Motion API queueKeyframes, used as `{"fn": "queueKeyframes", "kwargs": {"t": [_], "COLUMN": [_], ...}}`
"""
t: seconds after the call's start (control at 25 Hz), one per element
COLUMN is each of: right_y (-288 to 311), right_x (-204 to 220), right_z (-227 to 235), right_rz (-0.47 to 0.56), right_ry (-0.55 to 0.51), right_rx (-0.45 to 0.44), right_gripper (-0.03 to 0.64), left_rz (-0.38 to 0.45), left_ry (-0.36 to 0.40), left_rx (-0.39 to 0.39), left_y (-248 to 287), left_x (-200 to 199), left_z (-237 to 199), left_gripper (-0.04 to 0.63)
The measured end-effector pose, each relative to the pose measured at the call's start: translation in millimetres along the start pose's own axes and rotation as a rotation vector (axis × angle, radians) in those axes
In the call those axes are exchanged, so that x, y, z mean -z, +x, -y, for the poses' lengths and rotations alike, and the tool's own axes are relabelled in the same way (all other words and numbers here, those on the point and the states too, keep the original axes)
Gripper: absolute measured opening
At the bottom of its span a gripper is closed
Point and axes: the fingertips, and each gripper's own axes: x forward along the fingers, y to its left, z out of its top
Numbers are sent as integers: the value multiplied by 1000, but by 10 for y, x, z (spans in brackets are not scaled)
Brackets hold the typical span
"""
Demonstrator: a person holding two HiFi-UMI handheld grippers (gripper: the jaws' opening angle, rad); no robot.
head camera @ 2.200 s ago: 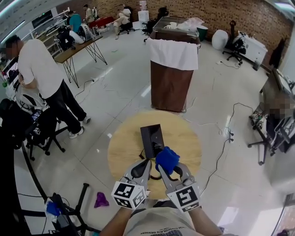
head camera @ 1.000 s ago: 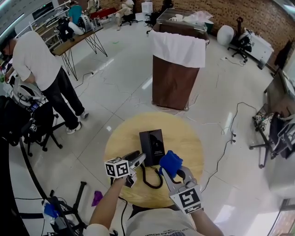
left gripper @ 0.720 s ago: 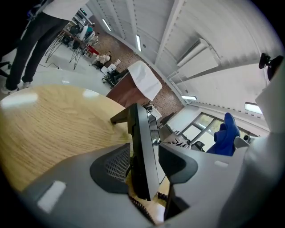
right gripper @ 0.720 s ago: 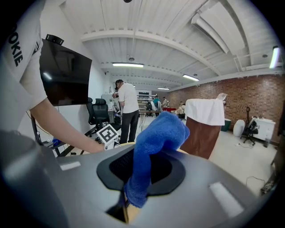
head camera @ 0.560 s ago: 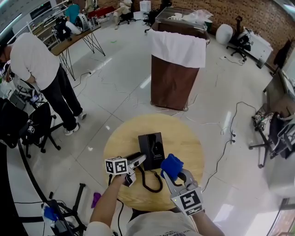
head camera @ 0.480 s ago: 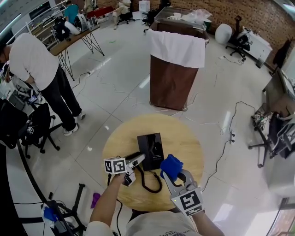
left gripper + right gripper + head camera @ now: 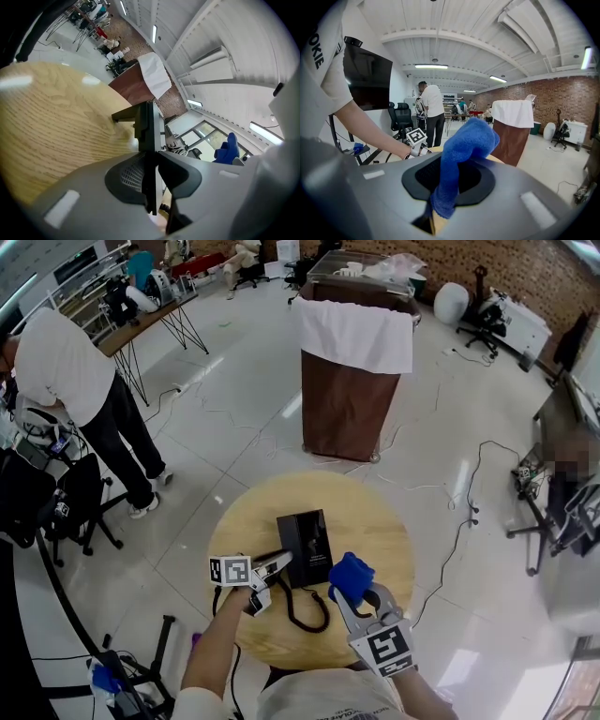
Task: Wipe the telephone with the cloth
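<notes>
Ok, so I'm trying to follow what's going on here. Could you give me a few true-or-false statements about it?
1. The blue cloth is pinched in the right gripper's fingers. True.
2. The telephone sits on the floor. False: it rests on the round wooden table.
3. The left gripper is empty. False: its fingers have just been closing and clamp the telephone's edge.
4. A coiled cord lies on the table beside the telephone. True.

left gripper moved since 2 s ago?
Yes: left gripper swung from the near table edge to the left of the phone; jaws just closed on it.
</notes>
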Motion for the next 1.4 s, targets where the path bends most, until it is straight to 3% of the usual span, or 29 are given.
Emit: {"fn": "queueKeyframes", "kwargs": {"t": [0.36, 0.68, 0.84, 1.2, 1.4], "right_y": [40, 28, 10, -108, -209], "right_x": [-66, -156, -243, -372, -415], "right_z": [-42, -130, -181, -321, -422], "right_rz": [37, 60, 84, 134, 156], "right_ry": [-5, -22, -34, -51, -49], "right_rx": [-16, -32, -44, -49, -53], "right_gripper": [60, 60, 60, 60, 60], "left_rz": [28, 105, 158, 244, 282], "left_ry": [25, 27, 42, 175, 164], "left_rx": [-36, -29, 1, 64, 92], "left_y": [-53, -231, -309, -477, -563], "left_x": [-12, -123, -221, -371, -398], "left_z": [80, 256, 518, 1317, 1663], "left_gripper": [67, 66, 65, 64, 64]}}
